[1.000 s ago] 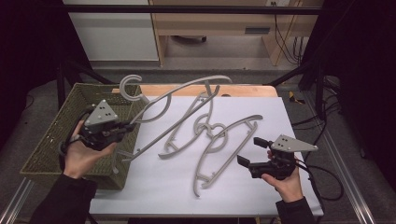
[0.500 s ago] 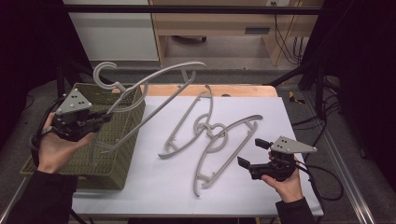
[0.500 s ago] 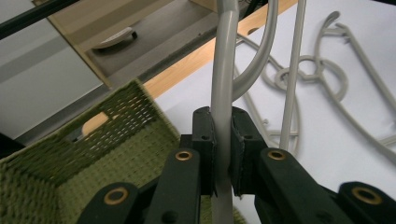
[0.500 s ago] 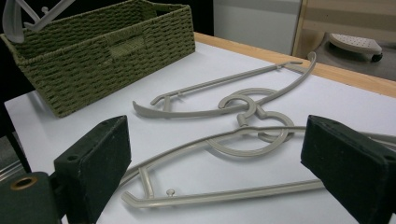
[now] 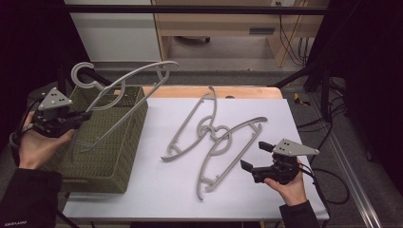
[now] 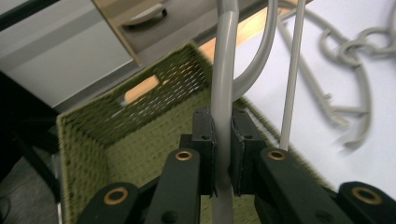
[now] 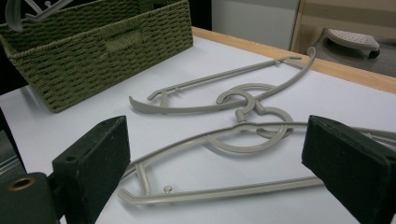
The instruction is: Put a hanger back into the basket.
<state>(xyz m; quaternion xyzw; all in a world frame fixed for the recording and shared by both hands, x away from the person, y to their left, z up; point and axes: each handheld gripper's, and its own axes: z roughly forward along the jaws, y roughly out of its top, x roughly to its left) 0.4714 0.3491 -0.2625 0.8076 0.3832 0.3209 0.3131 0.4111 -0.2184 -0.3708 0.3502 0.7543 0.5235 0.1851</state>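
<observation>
Grey hanger [image 5: 124, 93] is clamped in our left gripper [image 5: 81, 116] above the green basket [image 5: 105, 167], its long axis rising away. Left gripper view: pads [image 6: 204, 140] pinch the bar, basket directly below. Right gripper view: our right gripper [image 7: 215, 161] gapes, two hangers [image 7: 233, 112] just ahead.

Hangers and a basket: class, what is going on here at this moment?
A person works with two handheld grippers. The left gripper is clamped on one arm of a grey hanger, held in the air over the green woven basket. Two more hangers lie on the white table with their hooks interlocked. The right gripper rests near them, its jaws open and holding nothing.
</observation>
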